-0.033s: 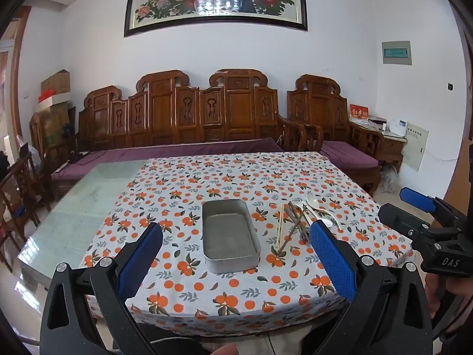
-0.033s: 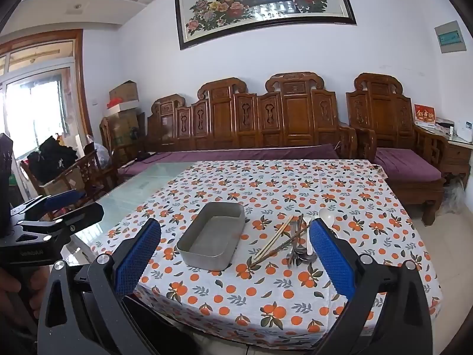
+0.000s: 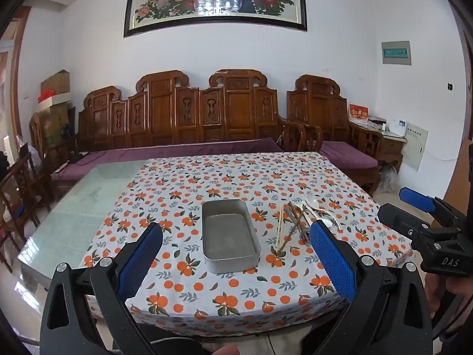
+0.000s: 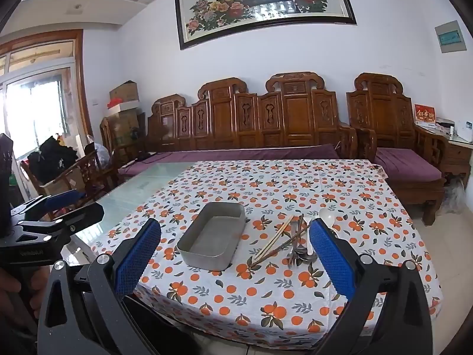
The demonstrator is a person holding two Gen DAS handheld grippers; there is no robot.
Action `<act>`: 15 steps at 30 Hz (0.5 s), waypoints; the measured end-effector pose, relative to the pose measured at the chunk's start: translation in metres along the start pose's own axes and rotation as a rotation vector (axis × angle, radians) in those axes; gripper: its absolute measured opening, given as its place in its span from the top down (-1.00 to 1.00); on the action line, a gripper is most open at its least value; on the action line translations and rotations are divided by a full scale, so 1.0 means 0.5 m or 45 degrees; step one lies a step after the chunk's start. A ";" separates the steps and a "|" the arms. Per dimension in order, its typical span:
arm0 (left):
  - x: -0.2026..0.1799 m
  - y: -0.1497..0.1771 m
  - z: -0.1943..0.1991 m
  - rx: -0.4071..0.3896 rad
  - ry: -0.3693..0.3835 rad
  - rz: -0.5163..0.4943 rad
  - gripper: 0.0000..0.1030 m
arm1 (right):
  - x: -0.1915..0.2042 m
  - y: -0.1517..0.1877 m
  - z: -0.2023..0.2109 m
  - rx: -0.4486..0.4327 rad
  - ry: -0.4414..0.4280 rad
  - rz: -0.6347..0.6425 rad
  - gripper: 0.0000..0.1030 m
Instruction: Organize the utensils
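Observation:
An empty grey metal tray (image 3: 229,233) (image 4: 211,236) sits on the table with the orange-print cloth (image 3: 236,183) (image 4: 266,290). To its right lies a pile of utensils (image 3: 298,222) (image 4: 291,238): light chopsticks (image 3: 280,226), dark chopsticks, a fork (image 4: 291,254), metal spoons and white spoons (image 3: 313,201). My left gripper (image 3: 236,254) is open and empty, held in front of the table's near edge. My right gripper (image 4: 235,254) is open and empty, also short of the table. Each gripper shows at the edge of the other's view.
The left part of the table is bare glass (image 3: 68,213). A carved wooden sofa with purple cushions (image 3: 189,151) stands behind the table. A wooden chair (image 4: 88,171) stands at the left. A side cabinet (image 3: 390,142) is at the right.

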State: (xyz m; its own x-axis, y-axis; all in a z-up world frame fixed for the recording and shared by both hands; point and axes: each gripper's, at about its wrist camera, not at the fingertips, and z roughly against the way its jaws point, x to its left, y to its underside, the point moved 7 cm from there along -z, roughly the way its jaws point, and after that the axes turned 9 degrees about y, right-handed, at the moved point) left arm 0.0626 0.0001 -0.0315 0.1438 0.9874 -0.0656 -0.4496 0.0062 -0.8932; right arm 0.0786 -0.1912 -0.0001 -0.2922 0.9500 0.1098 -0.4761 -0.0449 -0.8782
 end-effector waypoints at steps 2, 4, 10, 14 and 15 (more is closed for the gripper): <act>0.001 0.000 -0.001 0.002 -0.002 0.000 -0.87 | 0.000 0.000 0.000 -0.004 0.000 0.000 -0.95; 0.002 0.000 -0.004 0.004 -0.004 0.000 -0.87 | 0.000 0.000 0.000 -0.004 -0.003 -0.002 -0.95; -0.008 -0.013 0.002 -0.004 -0.003 -0.003 -0.87 | -0.001 -0.001 0.000 -0.007 -0.004 -0.002 -0.95; -0.011 -0.020 -0.001 -0.005 -0.002 -0.004 -0.87 | -0.002 -0.002 0.000 -0.008 -0.005 -0.001 -0.95; -0.011 -0.023 -0.003 -0.005 -0.003 -0.004 -0.87 | -0.002 -0.002 -0.001 -0.008 -0.006 0.000 -0.95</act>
State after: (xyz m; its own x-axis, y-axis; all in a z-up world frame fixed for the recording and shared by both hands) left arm 0.0682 -0.0056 -0.0216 0.1436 0.9877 -0.0615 -0.4457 0.0090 -0.8951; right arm 0.0798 -0.1920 0.0005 -0.2961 0.9486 0.1118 -0.4710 -0.0431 -0.8811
